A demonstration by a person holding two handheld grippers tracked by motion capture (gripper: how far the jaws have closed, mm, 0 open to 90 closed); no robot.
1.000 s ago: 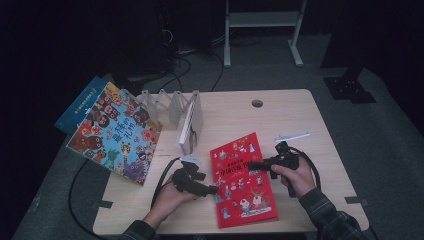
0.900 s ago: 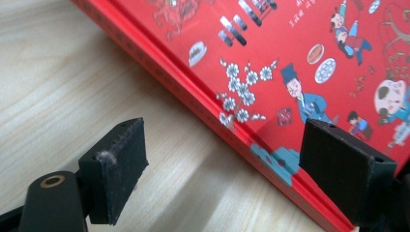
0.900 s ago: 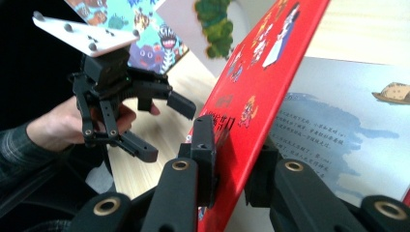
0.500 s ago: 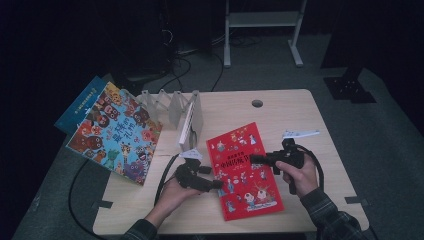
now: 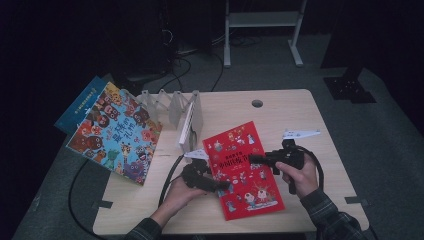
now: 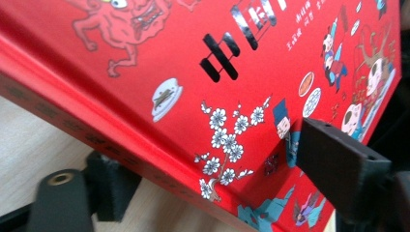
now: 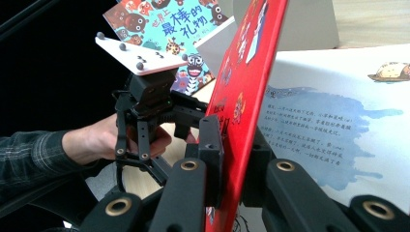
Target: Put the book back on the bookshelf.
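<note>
A red picture book (image 5: 243, 170) lies at the table's near middle. My right gripper (image 5: 254, 159) is shut on the cover's right edge. In the right gripper view the red cover (image 7: 244, 87) stands lifted between the pads (image 7: 212, 145), baring a blue-and-white page (image 7: 333, 130). My left gripper (image 5: 221, 186) straddles the book's spine edge. In the left gripper view one jaw sits over the cover (image 6: 232, 72) and the other under the spine. Its jaws have just been closing with the book between them, and a gap still shows below.
A colourful book (image 5: 116, 132) overhangs the table's left edge on a blue book (image 5: 80, 105). A white zigzag rack (image 5: 165, 102) holds a white book (image 5: 187, 127) behind the red one. Cables trail off the near left. A cable hole (image 5: 257, 103) sits at the back.
The red book has shifted slightly toward the far side and its cover has tilted up in the right gripper. Both hands have stayed nearly in place.
</note>
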